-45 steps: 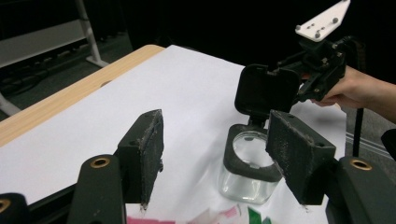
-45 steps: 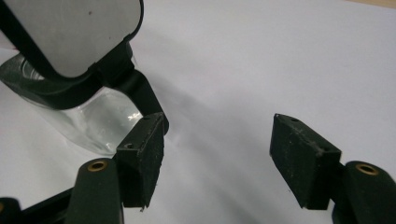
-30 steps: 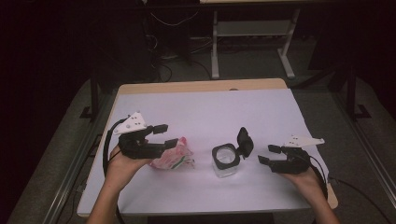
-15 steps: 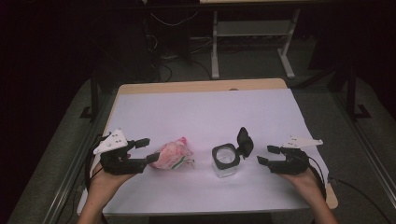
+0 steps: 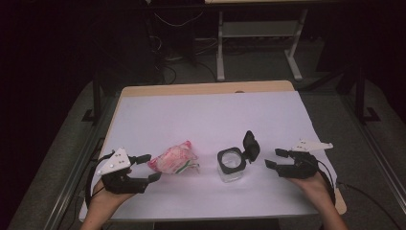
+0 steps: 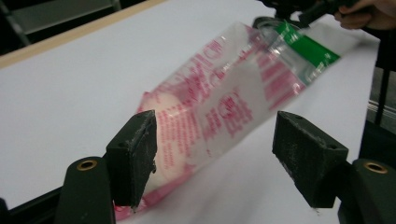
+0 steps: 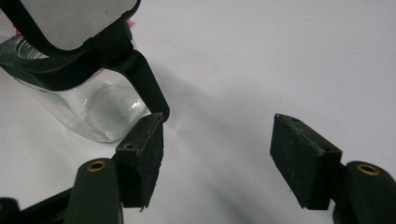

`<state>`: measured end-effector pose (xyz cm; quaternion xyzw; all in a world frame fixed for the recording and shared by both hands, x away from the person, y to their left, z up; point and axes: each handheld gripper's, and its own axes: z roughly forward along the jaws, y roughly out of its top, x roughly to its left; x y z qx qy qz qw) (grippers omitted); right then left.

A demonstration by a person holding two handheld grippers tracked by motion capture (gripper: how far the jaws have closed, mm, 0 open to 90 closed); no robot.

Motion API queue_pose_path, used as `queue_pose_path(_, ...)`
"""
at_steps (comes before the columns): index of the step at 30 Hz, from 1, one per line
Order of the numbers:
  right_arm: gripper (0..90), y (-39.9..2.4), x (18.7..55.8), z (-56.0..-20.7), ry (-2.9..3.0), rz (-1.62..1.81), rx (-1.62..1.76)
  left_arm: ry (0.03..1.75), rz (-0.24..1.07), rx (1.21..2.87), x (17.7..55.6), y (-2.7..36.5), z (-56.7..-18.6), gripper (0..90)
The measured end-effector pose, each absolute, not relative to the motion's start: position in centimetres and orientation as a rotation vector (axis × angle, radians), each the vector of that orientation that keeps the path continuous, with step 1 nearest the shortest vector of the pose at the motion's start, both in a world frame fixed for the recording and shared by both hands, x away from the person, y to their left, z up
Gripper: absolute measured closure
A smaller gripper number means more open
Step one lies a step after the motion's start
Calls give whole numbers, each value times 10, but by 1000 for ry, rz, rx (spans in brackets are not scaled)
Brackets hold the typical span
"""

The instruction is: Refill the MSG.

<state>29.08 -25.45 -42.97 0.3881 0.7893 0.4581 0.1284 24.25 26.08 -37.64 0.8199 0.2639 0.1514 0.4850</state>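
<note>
- The left gripper (image 5: 146, 167) sits low at the near left of the white surface (image 5: 210, 115); its jaws, spread and just been opening, flank the pink-printed plastic bag (image 5: 173, 157) without pinching it
- The right gripper (image 5: 276, 158) hovers spread and empty just right of the clear glass jar (image 5: 230, 167); the jar's black hinged lid (image 5: 250, 143) stands open

1. Left gripper (image 5: 146, 166): black body, grey three-cornered plate on top, black cable looping behind.
2. Right gripper (image 5: 273, 158): same black build, pale plate, trailing black cable.
3. Jaw pads: black, blocky, rough-faced; brass-coloured eyelets in the arms below them.
4. Forearms bare, no sleeves.
</note>
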Motion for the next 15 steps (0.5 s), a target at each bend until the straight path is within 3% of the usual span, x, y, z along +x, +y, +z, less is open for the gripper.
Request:
queue_pose_path(8,344,-256,293,-432,2305,1329,1126,617,334,2039,248,250,-395,289)
queue_pose_path(15,344,-253,294,-434,2323,1315,1119,701,366,1990,257,251,-409,184)
